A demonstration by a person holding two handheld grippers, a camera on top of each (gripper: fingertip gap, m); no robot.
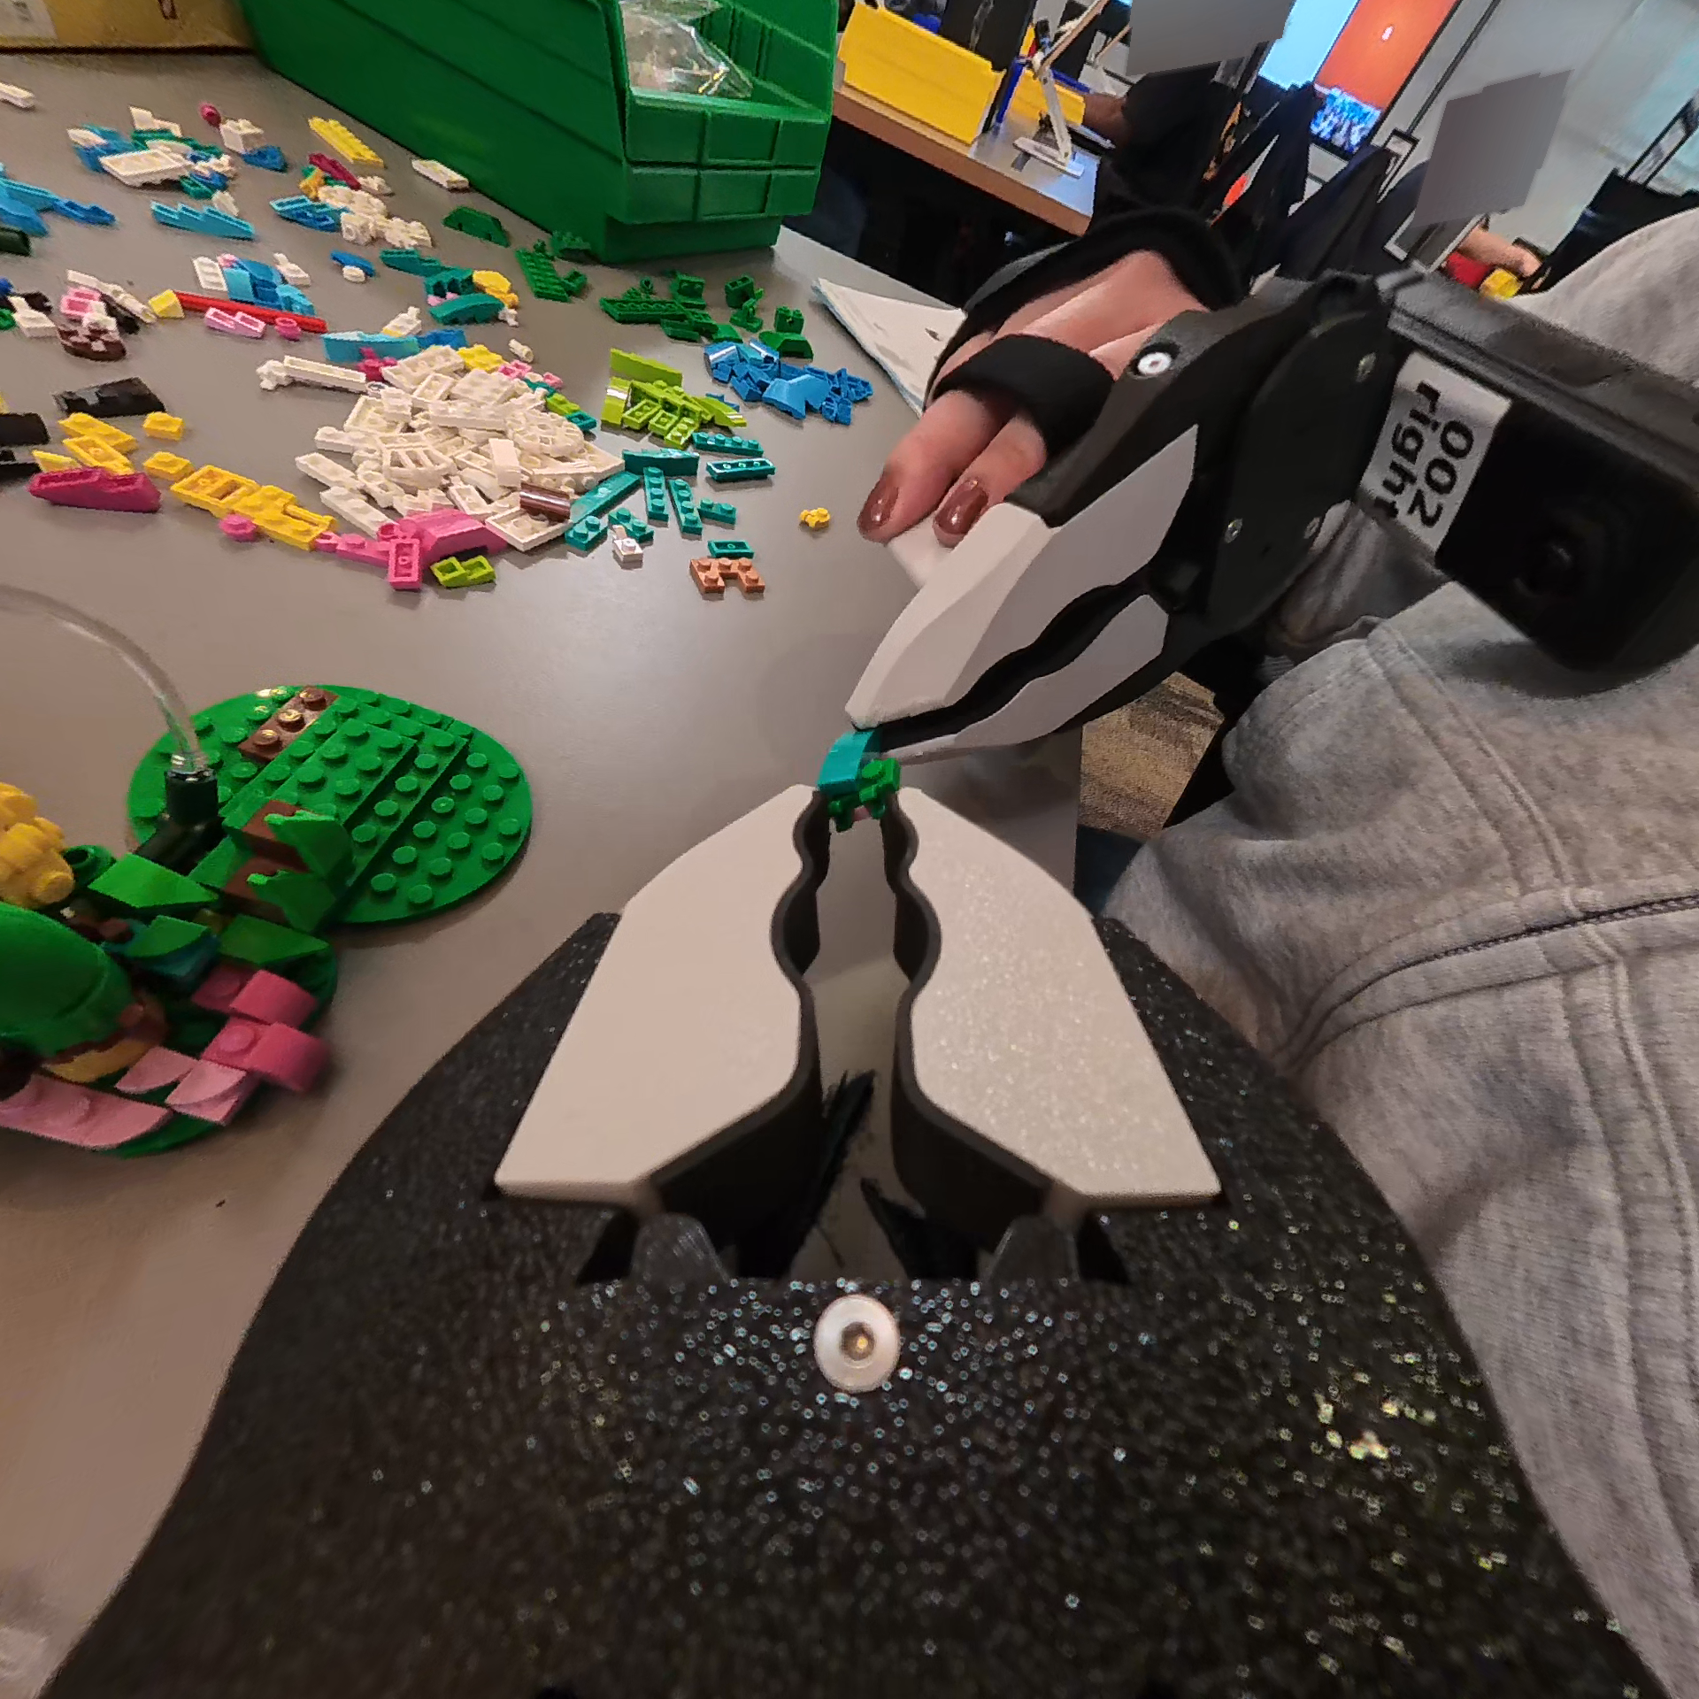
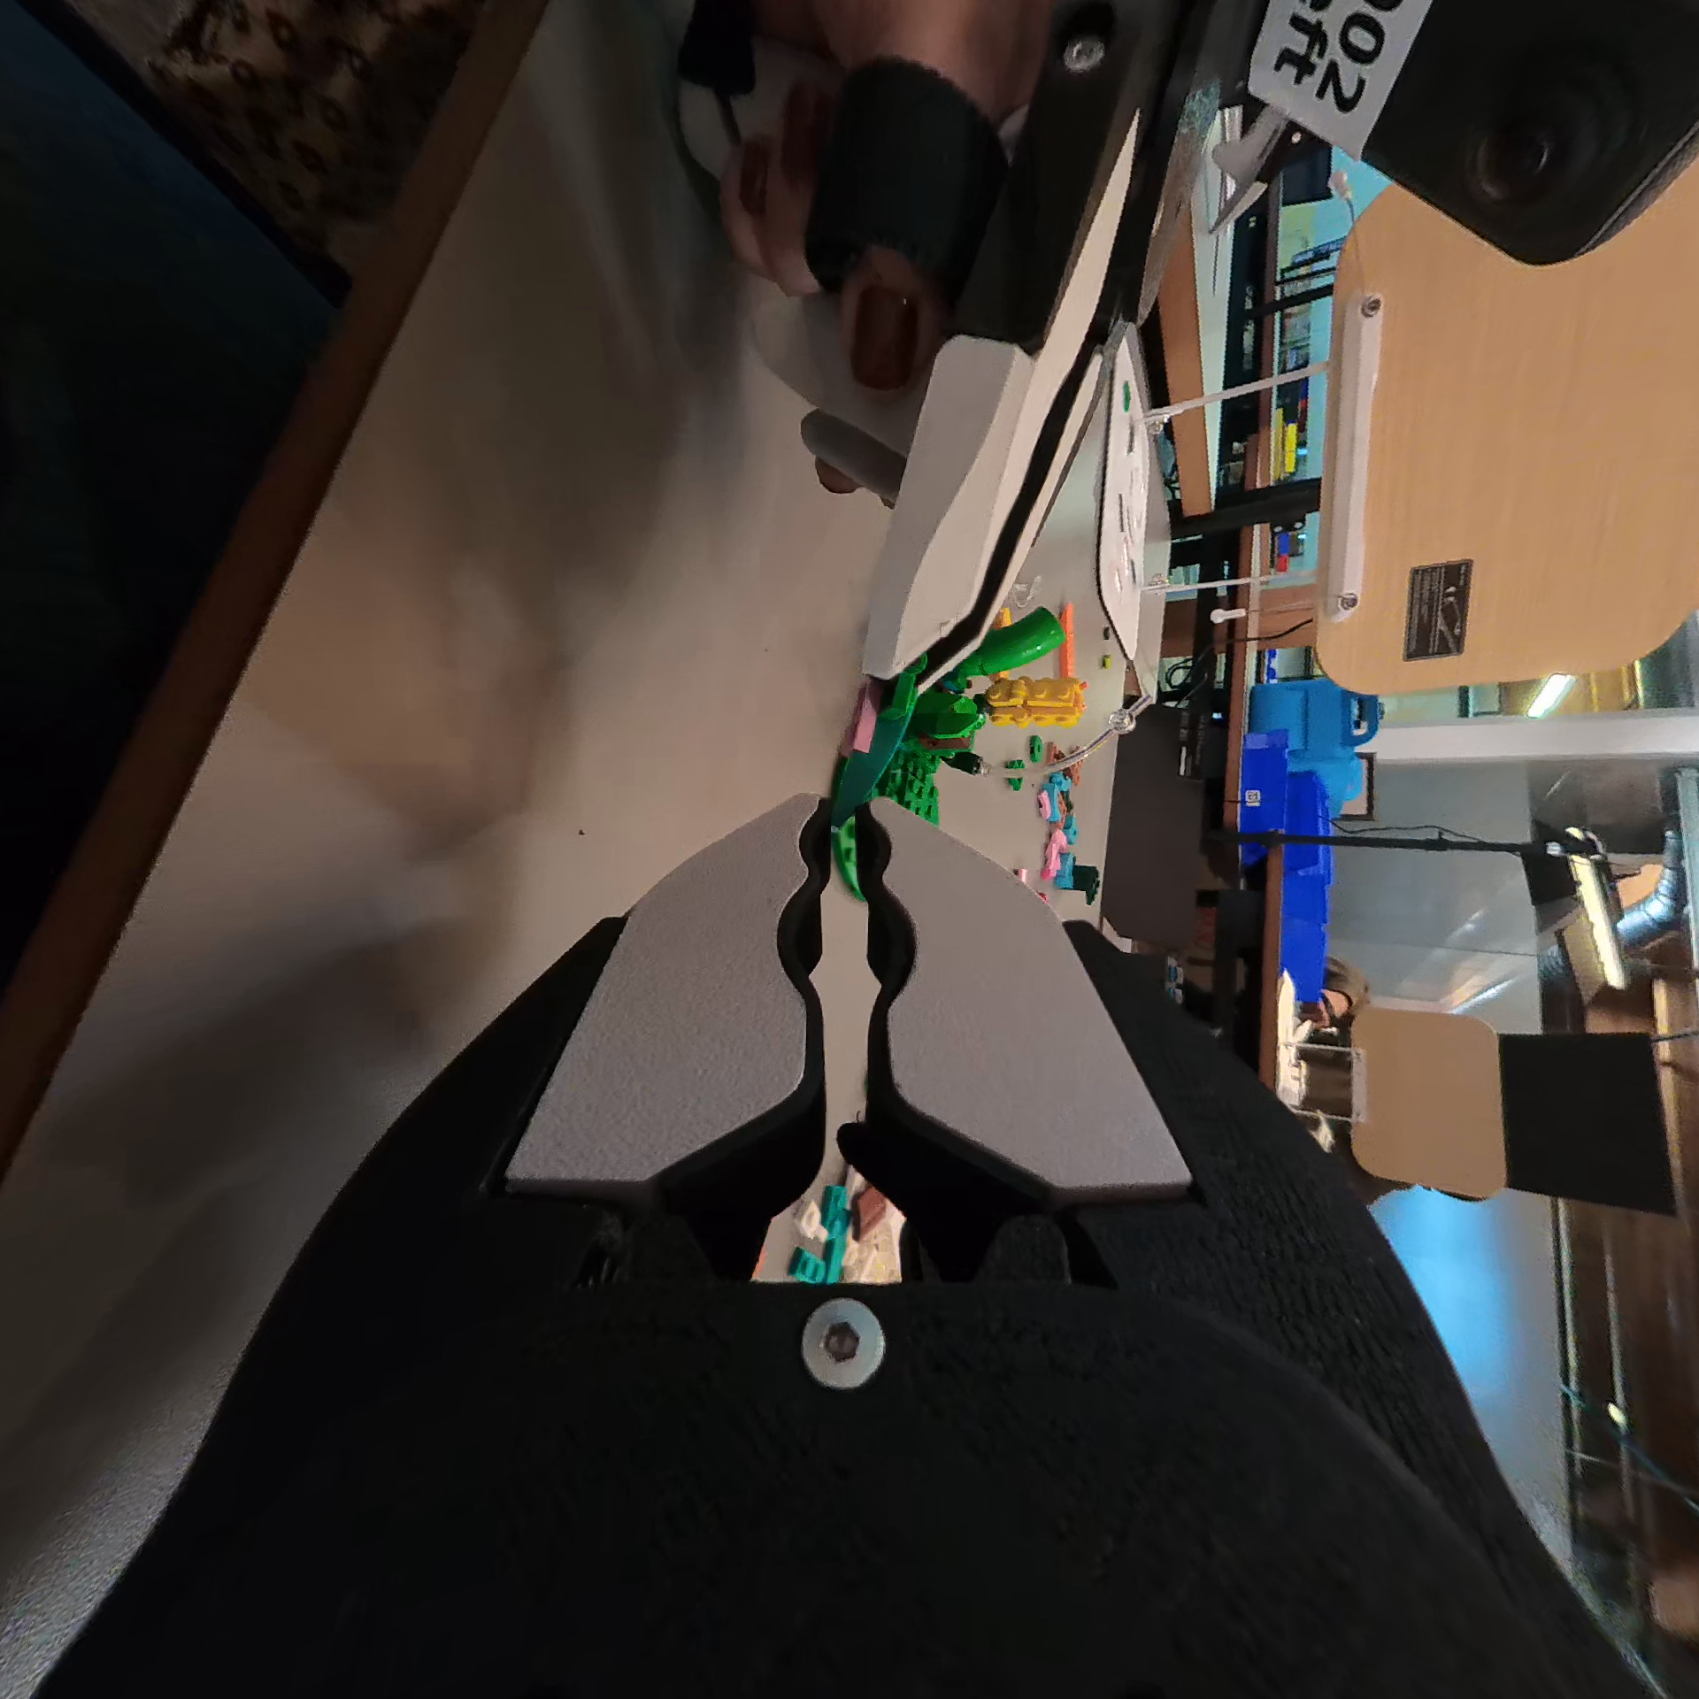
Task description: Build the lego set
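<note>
In the left wrist view my left gripper (image 1: 850, 811) is shut on a small green brick piece (image 1: 869, 791) and holds it above the grey table (image 1: 598, 662) near its right edge. My right gripper (image 1: 873, 735) comes in from the upper right, shut on a thin teal piece (image 1: 838, 765) that touches the top of the green piece. In the right wrist view my right gripper (image 2: 844, 823) pinches the teal piece (image 2: 869, 768) at its tips. The left gripper (image 2: 906, 667) reaches down from above onto the green piece (image 2: 906, 701), which has a pink part beside it.
A brick plant model with pink and yellow parts on a round green plate (image 1: 368, 800) stands at the left. Sorted piles of loose bricks (image 1: 460, 450) cover the far table. A green bin (image 1: 588, 110) stands behind them. A grey sleeve (image 1: 1425, 919) is at the right.
</note>
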